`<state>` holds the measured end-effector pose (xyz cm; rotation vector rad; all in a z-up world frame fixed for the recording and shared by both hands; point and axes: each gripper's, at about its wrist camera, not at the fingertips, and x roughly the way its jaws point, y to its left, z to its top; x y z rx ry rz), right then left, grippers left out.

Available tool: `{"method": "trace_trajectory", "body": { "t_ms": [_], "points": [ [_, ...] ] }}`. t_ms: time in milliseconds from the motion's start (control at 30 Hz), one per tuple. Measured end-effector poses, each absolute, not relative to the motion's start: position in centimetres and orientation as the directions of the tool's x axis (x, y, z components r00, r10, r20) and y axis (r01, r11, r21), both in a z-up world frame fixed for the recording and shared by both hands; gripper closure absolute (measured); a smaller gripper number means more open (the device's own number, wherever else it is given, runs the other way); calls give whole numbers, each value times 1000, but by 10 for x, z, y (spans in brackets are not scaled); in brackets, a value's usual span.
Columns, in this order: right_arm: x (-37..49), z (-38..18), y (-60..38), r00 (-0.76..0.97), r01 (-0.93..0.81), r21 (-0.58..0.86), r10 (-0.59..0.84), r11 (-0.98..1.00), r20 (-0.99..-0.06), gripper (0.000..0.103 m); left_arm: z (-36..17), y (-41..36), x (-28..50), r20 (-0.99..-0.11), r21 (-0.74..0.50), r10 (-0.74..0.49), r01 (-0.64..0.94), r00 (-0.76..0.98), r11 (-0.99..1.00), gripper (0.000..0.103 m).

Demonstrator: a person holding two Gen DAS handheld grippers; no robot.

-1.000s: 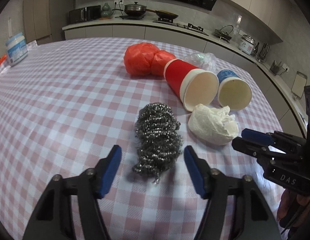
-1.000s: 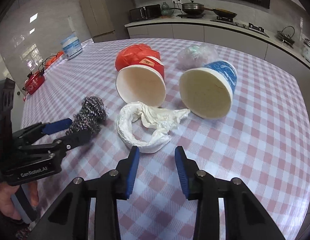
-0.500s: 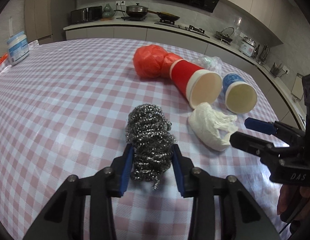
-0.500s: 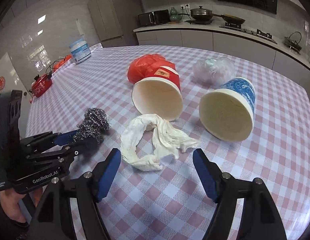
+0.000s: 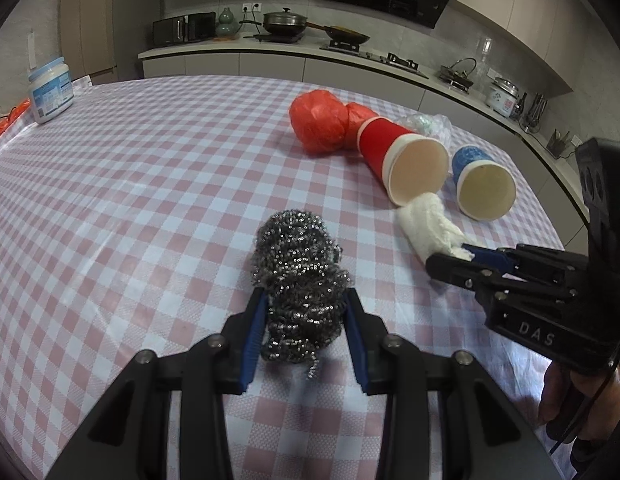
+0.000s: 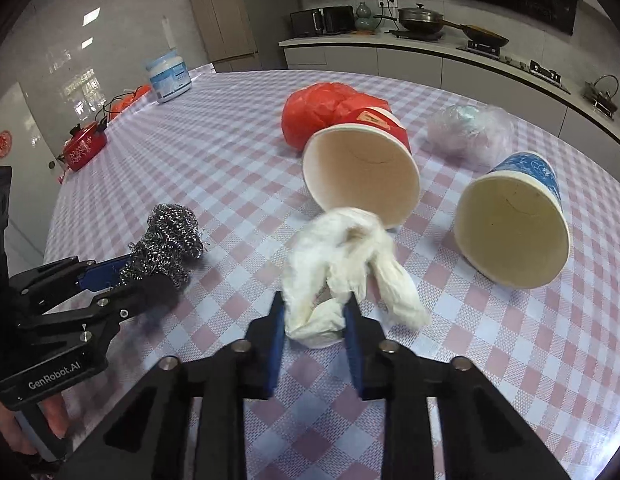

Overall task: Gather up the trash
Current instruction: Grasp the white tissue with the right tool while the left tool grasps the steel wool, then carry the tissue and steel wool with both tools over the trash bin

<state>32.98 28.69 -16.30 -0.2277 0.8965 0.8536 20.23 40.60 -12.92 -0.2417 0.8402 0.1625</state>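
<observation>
change since earlier: both hand-held grippers were apart from the trash a second ago; left now clamps the scourer, right opened wide, then its jaws have just been closing on the tissue wad, tissue between them
left hand-held gripper (image 5: 306,312): blue pads pressed on both sides of the grey steel-wool scouring ball (image 5: 302,276), holding it; narrow gap filled by the ball
scouring ball position: low over the tabletop, near edge; contact with cloth cannot tell
right hand-held gripper (image 6: 314,316): narrow, blue pads squeezing the crumpled white paper tissue wad (image 6: 334,264); loose tail of tissue hangs out to the right
tissue position: just in front of the mouth of the red cup, blurred
red paper cup lying on its side (image 6: 362,176): mouth toward camera, empty inside, touching the red bag behind it
crumpled red plastic bag (image 6: 314,112): behind red cup
blue patterned paper cup lying on its side (image 6: 514,224): right of red cup, apart from it, mouth toward camera
clear crumpled plastic wrap (image 6: 470,132): behind blue cup, near it
tabletop (image 5: 150,168): pink and white checked cloth
white plastic jar with blue label (image 5: 50,92): far left edge, upright, well apart from the trash
person's hand (image 5: 570,396): gripping right handle, partly seen
</observation>
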Motion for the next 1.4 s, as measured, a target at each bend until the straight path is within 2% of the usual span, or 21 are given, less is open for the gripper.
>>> {"method": "trace_trajectory", "body": {
  "t_ms": [433,1033,1400],
  "points": [
    [286,-119,232,426,-692,154,571,706,-702,82,-103,386,173,-719,-131,37,-188,694,973,65],
    [184,-78,119,610,-531,52,424,846,-670,82,-67,309,105,-671,-107,-46,-35,740,994,65],
    [165,-62,58,658,-458,51,377,887,-652,82,-57,260,100,-655,-98,-99,46,749,994,65]
  ]
}}
